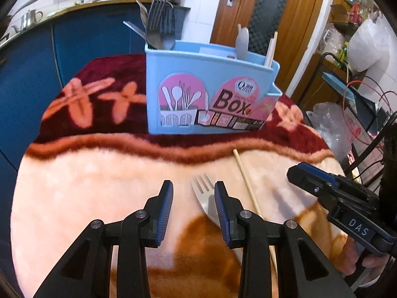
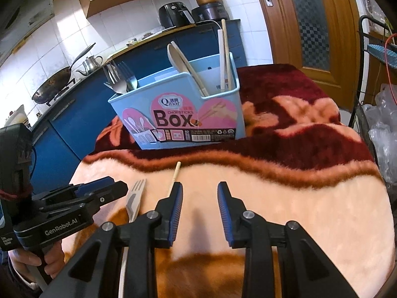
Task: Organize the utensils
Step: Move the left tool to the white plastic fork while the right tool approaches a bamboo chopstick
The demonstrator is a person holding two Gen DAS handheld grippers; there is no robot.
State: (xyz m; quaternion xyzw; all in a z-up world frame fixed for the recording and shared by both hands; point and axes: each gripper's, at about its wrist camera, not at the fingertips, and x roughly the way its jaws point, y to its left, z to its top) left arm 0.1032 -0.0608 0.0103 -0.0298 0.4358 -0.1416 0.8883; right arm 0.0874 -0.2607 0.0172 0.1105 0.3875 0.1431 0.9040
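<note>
Both grippers open and empty, left gripper (image 1: pixel 193 188) beside the pale fork (image 1: pixel 204 193), right gripper (image 2: pixel 199 191) beside the loose chopstick (image 2: pixel 175 176), both flat on the blanket-covered worktop (image 2: pixel 297 198): risk is pads snagging plush, or colliding near the blue box (image 2: pixel 178 114).

1. In front of you is a table covered by a plush blanket (image 1: pixel 99 186), peach near you and dark red with peach flowers farther off.
2. A light blue utensil box (image 1: pixel 198 87) stands upright on the dark red part.
3. A pale fork (image 1: pixel 202 193) lies flat on the peach part, tines toward the box.
4. A wooden chopstick (image 1: pixel 244 176) lies just beside the fork.
</note>
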